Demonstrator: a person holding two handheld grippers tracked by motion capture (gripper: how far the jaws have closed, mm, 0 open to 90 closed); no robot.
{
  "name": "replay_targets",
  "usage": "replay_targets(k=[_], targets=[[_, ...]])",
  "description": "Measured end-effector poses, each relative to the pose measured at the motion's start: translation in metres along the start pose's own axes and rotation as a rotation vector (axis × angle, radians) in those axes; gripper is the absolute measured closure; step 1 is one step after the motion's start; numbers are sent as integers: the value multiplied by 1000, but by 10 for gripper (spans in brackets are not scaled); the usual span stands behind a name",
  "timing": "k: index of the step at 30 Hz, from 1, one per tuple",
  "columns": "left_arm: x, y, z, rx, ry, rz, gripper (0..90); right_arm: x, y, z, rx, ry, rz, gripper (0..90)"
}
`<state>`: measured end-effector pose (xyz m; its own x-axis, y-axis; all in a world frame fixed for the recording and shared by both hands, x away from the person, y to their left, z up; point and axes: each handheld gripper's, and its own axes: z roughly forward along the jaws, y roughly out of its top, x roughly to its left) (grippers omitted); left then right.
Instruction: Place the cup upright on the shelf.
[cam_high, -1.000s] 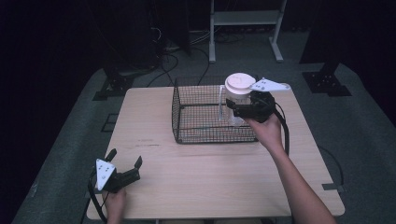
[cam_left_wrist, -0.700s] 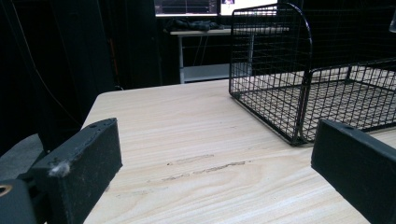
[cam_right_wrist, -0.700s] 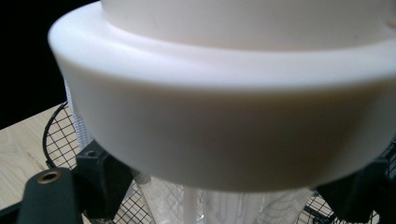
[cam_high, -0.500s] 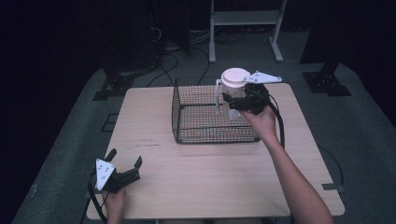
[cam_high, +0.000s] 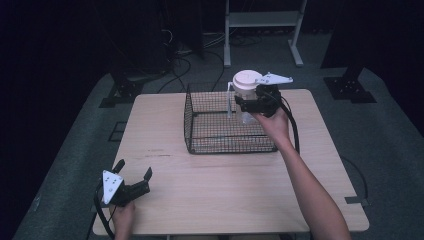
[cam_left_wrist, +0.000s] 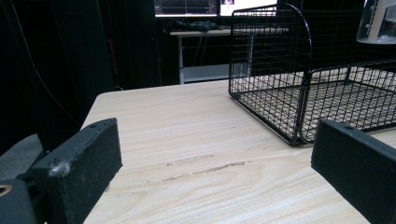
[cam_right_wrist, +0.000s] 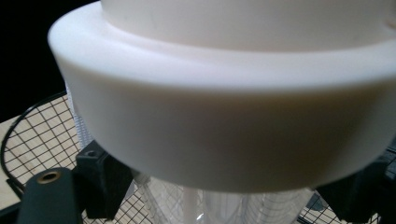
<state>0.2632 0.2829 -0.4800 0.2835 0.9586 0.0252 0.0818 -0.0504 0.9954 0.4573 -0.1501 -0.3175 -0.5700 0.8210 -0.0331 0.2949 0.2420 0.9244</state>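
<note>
A clear plastic jar (cam_high: 244, 116) with a white lid (cam_high: 247, 80) hangs above the far right corner of a black wire basket (cam_high: 200, 149). My right gripper (cam_high: 251, 105) is shut on the jar's clear body just under the lid. In the right gripper view the lid (cam_right_wrist: 224, 107) looms close, the ribbed clear body (cam_right_wrist: 210, 205) sits between the black jaws, and basket mesh (cam_right_wrist: 42, 135) lies below. My left gripper (cam_high: 134, 170) rests open near the table's front left corner. In the left gripper view the gripper (cam_left_wrist: 215, 154) has only bare wood between its jaws.
The basket (cam_left_wrist: 303, 93) stands on the far half of the light wooden table (cam_high: 225, 190) and holds nothing that I can see. The jar's base (cam_left_wrist: 378, 21) shows at the upper right of the left gripper view. Dark floor, cables and a white stand lie beyond the table.
The right gripper has carried the jar leftward, from beside the basket's right wall to above its far right corner. The left gripper has stayed put.
</note>
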Motion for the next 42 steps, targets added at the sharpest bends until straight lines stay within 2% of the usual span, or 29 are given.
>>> replay_targets(k=[12, 23, 28, 42], targets=[[0, 0, 0, 1, 0, 3, 9, -3, -6, 21, 6, 42, 4, 152], [0, 0, 0, -3, -2, -3, 9, -9, -16, 41, 24, 79, 28, 152], [0, 0, 0, -3, -2, -3, 9, -12, -22, 50, 46, 95, 13, 152], [0, 0, 0, -2, -3, -3, 9, -17, -33, 65, 108, 129, 28, 151]])
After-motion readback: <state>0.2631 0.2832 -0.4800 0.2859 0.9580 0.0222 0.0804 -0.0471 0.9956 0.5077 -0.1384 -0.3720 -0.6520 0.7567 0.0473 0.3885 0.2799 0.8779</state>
